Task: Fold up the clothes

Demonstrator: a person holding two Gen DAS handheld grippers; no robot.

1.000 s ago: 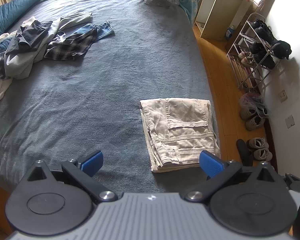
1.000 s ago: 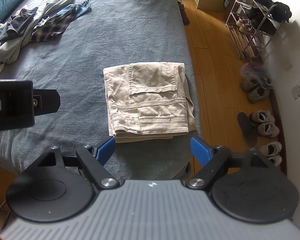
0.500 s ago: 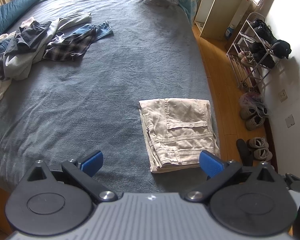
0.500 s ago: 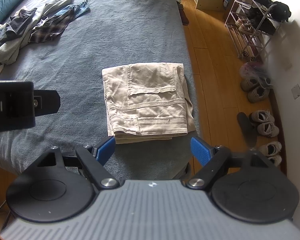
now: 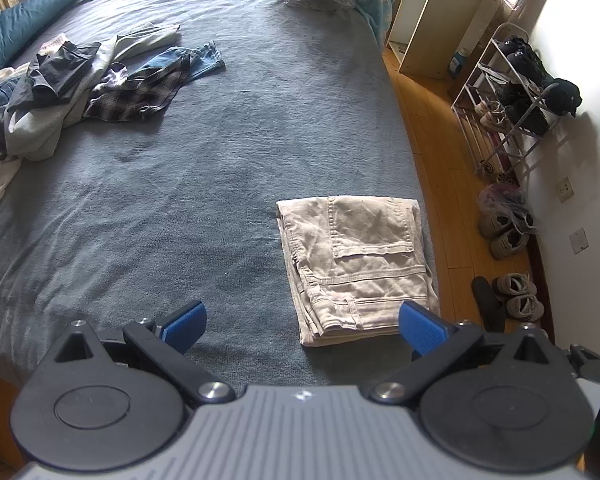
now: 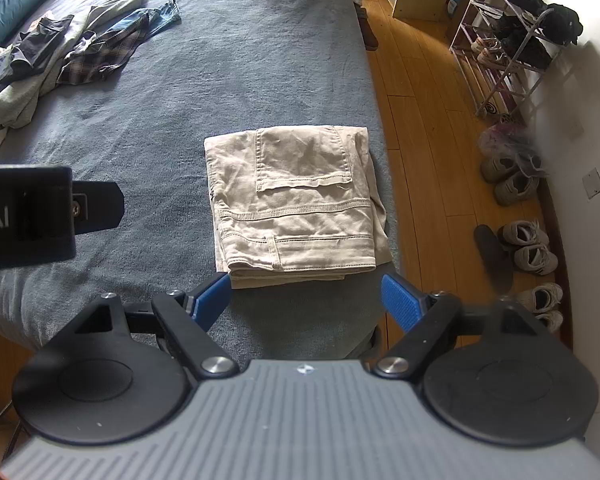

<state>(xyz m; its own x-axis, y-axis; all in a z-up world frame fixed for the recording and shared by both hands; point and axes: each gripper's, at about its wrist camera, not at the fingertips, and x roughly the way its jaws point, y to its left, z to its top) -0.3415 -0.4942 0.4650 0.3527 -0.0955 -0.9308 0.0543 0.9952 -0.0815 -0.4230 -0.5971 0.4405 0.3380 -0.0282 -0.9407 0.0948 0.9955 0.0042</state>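
Folded beige cotton trousers [image 6: 296, 204] lie in a neat rectangle near the right edge of a grey-blue blanketed bed [image 6: 240, 60], back pocket facing up. Both the right gripper [image 6: 306, 300] and the left gripper [image 5: 302, 324] hover above the near edge, blue pads spread wide, holding nothing. A heap of unfolded clothes [image 5: 80, 88] waits well apart at the far left; shoes [image 6: 528, 248] line the wooden floor.

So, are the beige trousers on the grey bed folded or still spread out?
Folded. The beige cotton trousers lie as a compact rectangle with stacked layers visible at the near edge, back pocket on top, on the grey bed cover.
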